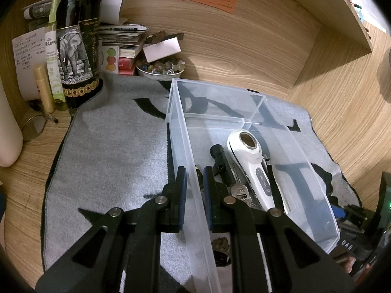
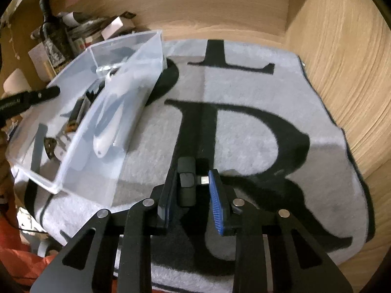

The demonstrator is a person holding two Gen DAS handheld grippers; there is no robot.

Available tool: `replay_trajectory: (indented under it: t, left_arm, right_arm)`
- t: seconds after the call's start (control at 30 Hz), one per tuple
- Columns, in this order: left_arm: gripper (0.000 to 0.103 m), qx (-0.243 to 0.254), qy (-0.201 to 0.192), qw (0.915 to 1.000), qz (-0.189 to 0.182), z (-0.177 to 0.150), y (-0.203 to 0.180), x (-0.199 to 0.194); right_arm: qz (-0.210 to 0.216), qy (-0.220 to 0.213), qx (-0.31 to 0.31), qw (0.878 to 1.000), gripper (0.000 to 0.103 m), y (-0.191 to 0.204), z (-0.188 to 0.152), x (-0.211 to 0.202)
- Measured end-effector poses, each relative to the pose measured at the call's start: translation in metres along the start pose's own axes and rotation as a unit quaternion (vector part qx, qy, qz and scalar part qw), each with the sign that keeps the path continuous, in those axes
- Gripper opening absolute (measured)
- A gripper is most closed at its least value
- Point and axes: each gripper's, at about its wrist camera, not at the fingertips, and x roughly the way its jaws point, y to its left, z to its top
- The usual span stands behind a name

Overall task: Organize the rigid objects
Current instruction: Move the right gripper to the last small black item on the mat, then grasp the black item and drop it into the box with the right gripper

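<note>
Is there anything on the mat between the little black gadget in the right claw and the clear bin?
Nothing visible. Bare grey mat separates the black gadget, between the right claw's fingers, from the clear bin; only its near wall must be cleared.

Left gripper (image 1: 194, 183) up close: matte black linkage arms fanning out from the lens, each with a long triangular cut-out, and four round silver pivot pins catching the light at the joints. The fingers are flat black bars faced with dark blue pads. Over to the right gripper (image 2: 193, 183), same build: black arms, same cut-outs, four silver pins in a row, and here the blue shows brighter, the right-hand pad (image 2: 216, 202) finely ribbed along its edge. From this view the other tool's finger pokes in at the left as a slim black bar with small white lettering, too blurred to read, and a pale dot of a screw
</note>
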Motion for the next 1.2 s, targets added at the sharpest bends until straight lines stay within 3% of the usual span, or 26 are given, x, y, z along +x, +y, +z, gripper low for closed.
replay_trajectory:
  t: [0.33, 0.63, 0.83, 1.2]
  left_arm:
    - [0.013, 0.000, 0.000, 1.0000, 0.000, 0.000, 0.001, 0.000]
    - [0.013, 0.000, 0.000, 1.0000, -0.001, 0.000, 0.001, 0.000]
    - [0.013, 0.002, 0.001, 1.0000, 0.000, 0.000, 0.002, 0.000]
    - [0.013, 0.004, 0.000, 1.0000, 0.001, 0.000, 0.002, 0.000]
  right_arm:
    - [-0.001, -0.071, -0.036, 0.997, 0.024, 0.011, 0.045, -0.029]
    - [0.043, -0.120, -0.084, 0.988, 0.024, 0.050, 0.081, -0.040]
    - [0.073, -0.105, -0.120, 0.985, 0.024, 0.079, 0.086, -0.027]
    - [0.113, -0.010, -0.149, 0.982, 0.024, 0.101, 0.086, 0.021]
